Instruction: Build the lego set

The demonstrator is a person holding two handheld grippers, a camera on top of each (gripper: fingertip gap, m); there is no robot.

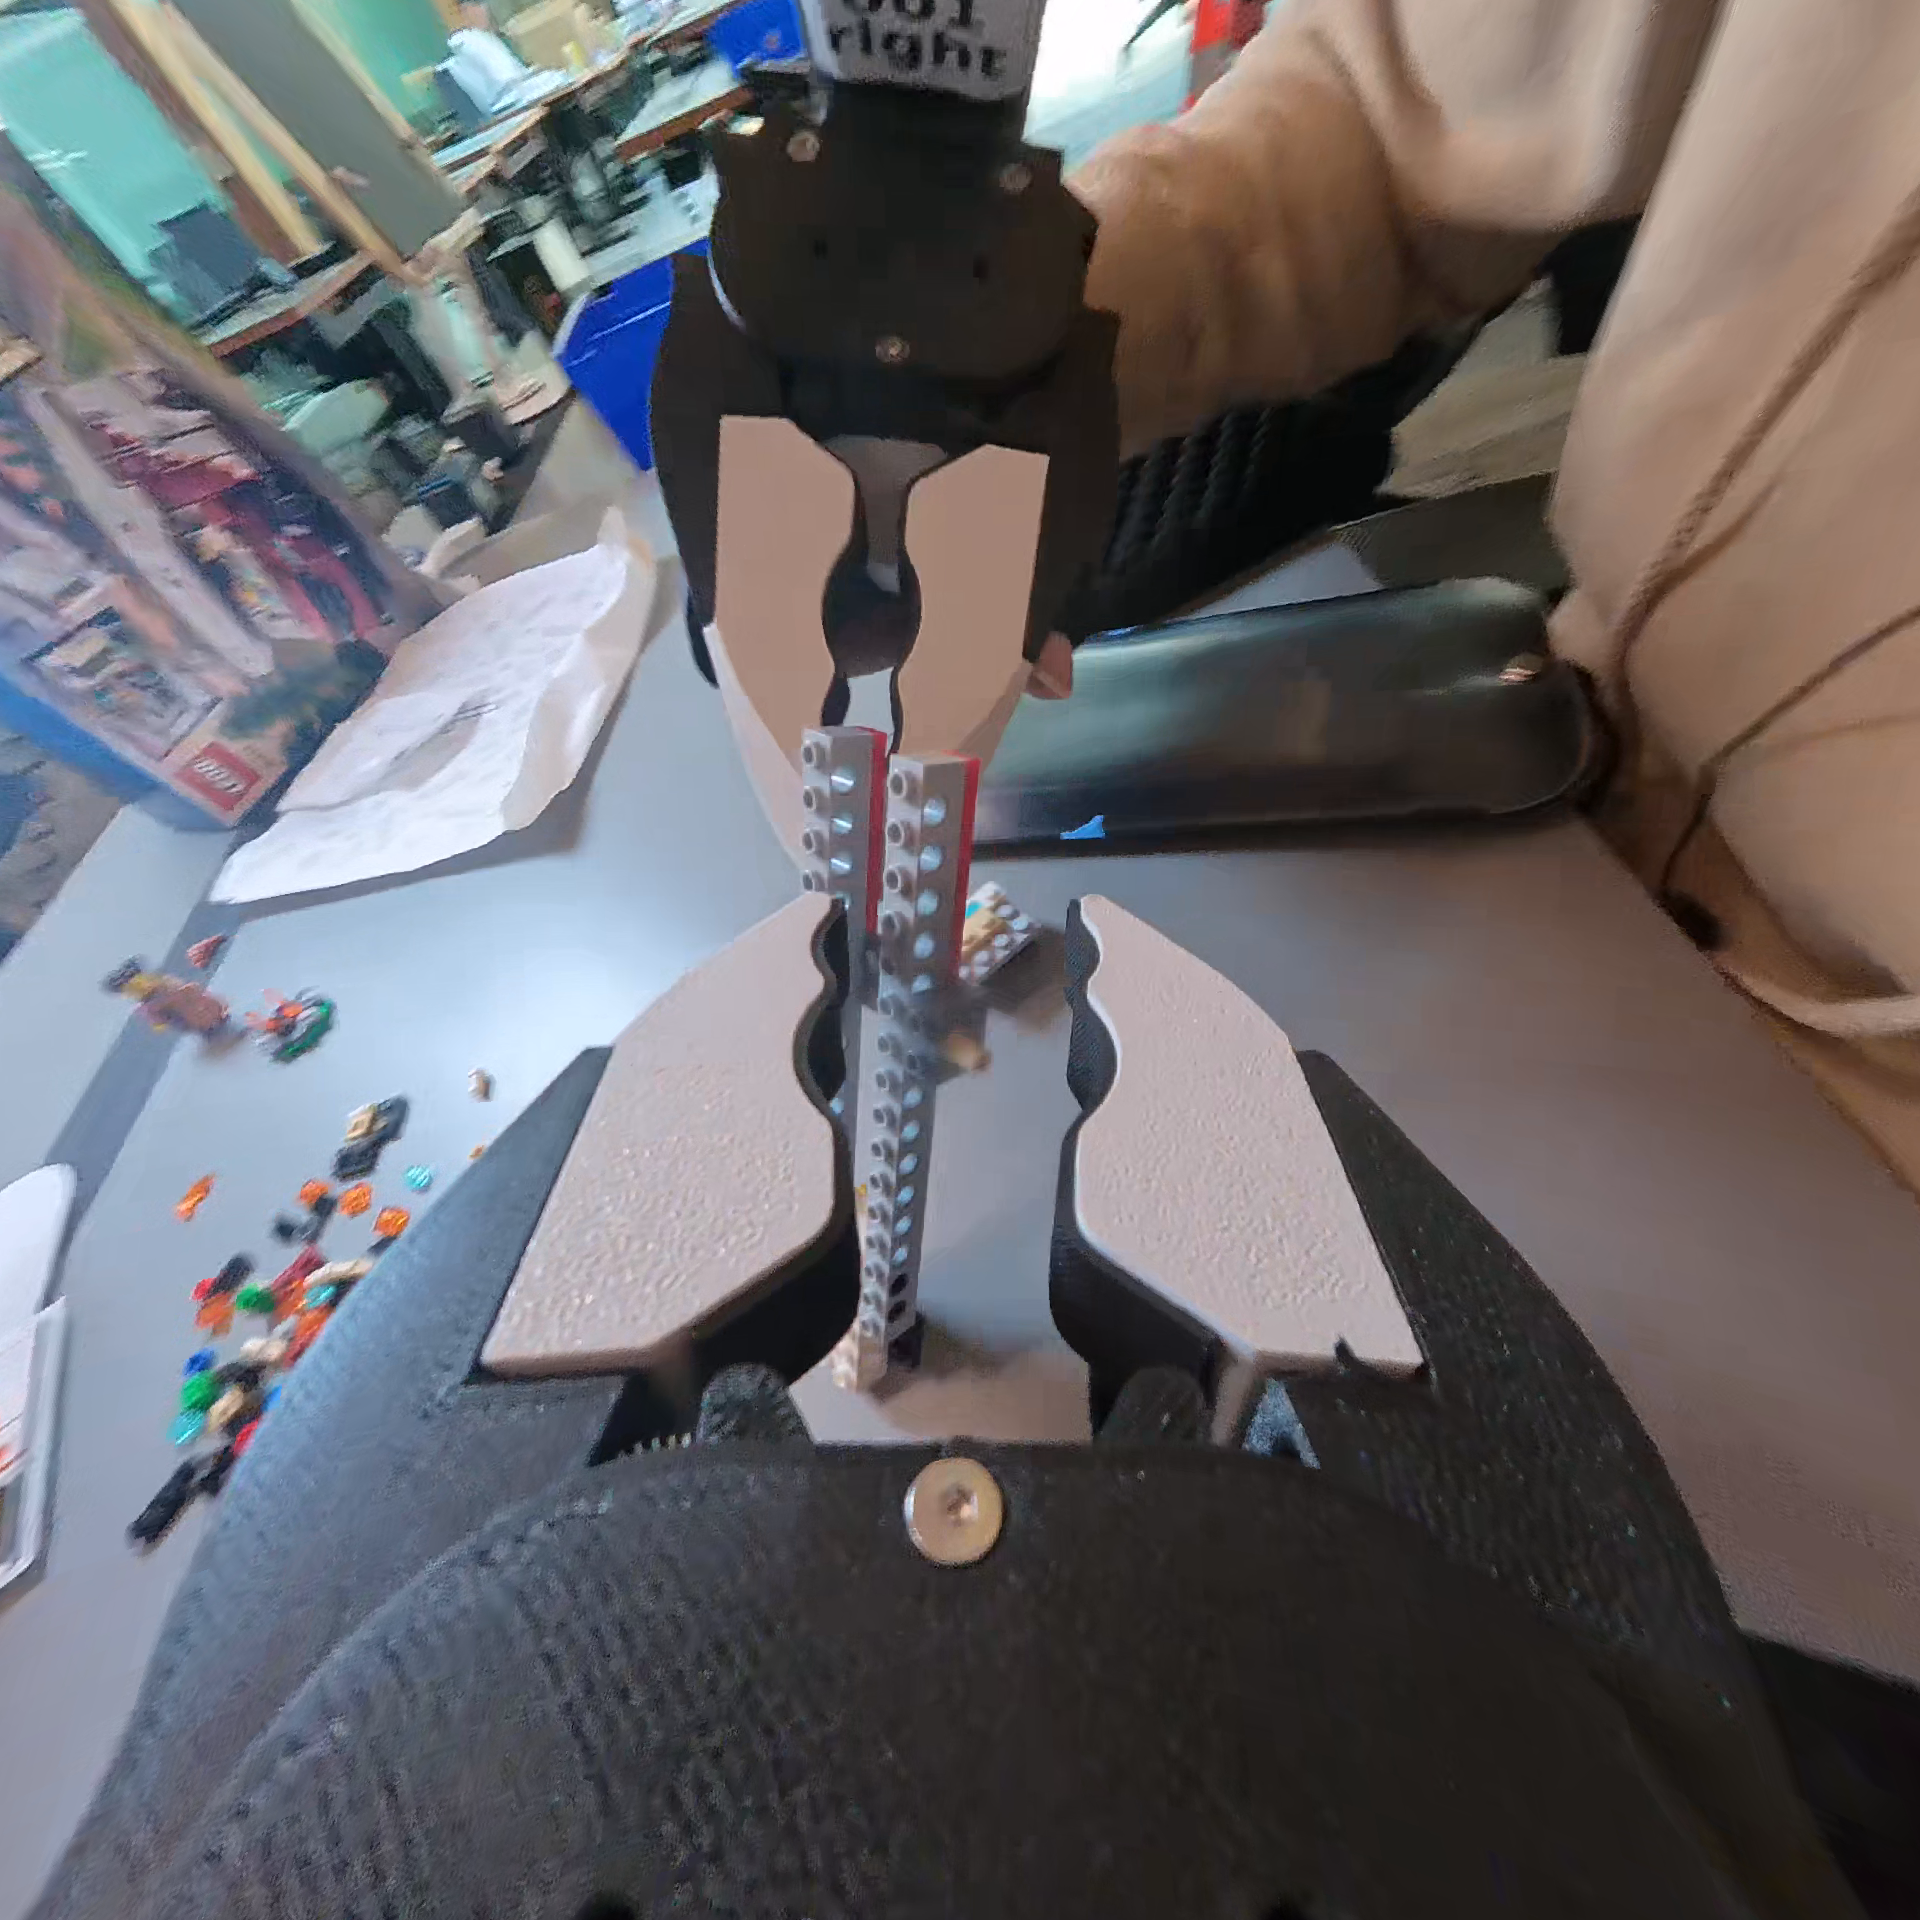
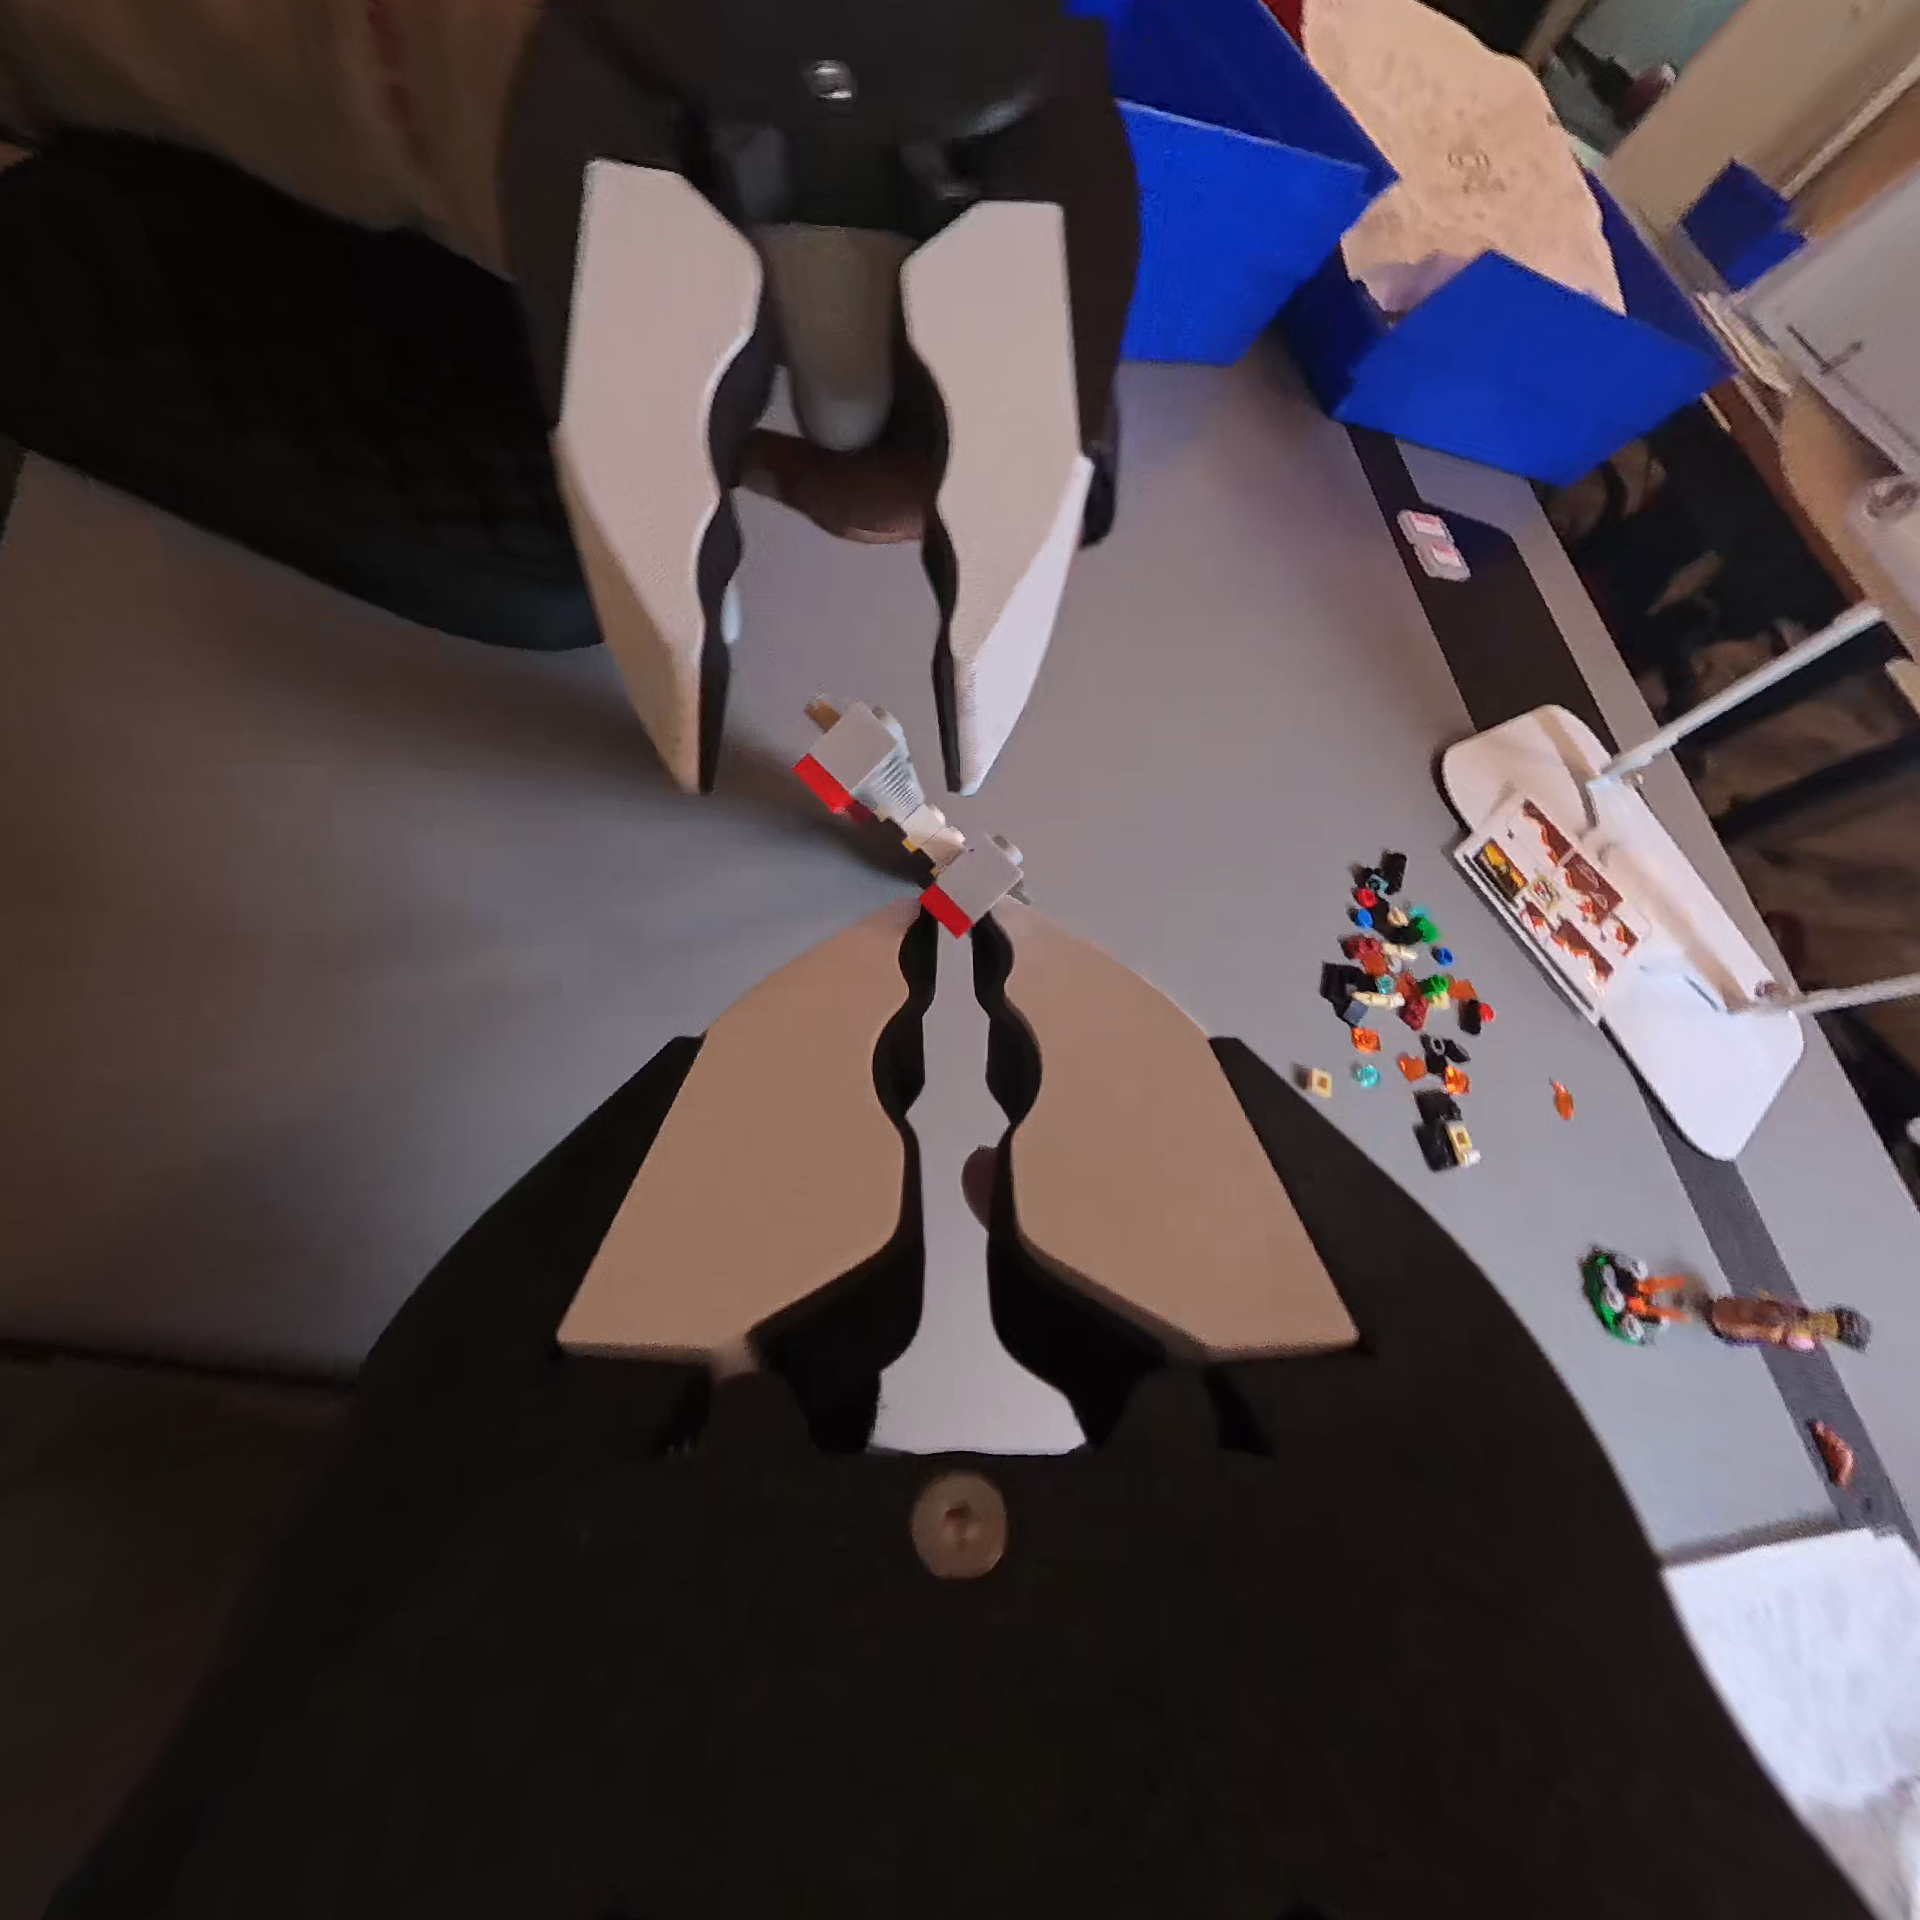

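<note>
The step in hand is a mid-air handling of a partly built piece: a long grey assembly (image 1: 896, 1049) of two studded beams with holes, red-backed, joined side by side by a cross part with a tan peg sticking out. It is off the table (image 1: 1455, 1091), between the two grippers, which face each other.

The right gripper (image 2: 951, 920) has its fingers pressed close together, pinching one end of the assembly at a red-and-grey corner. The left gripper (image 1: 948, 914) is spread wide. In its own view the assembly runs down the gap between its fingers, close against the left-hand finger and apart from the other, so it does not appear to be clamped there. In the right wrist view the far end of the assembly sits just past those open tips.

My reading is that the piece is either being passed across or steadied for a new part. The next move calls for the left gripper to close squarely on the beams' flat sides, clear of the peg, before the right one lets go; the long piece could swing otherwise.

Loose small bricks (image 2: 1408, 997) lie in a heap on the table, well apart, with an instruction booklet (image 2: 1548, 904) beyond them and the set's box (image 1: 156, 582) further off.
</note>
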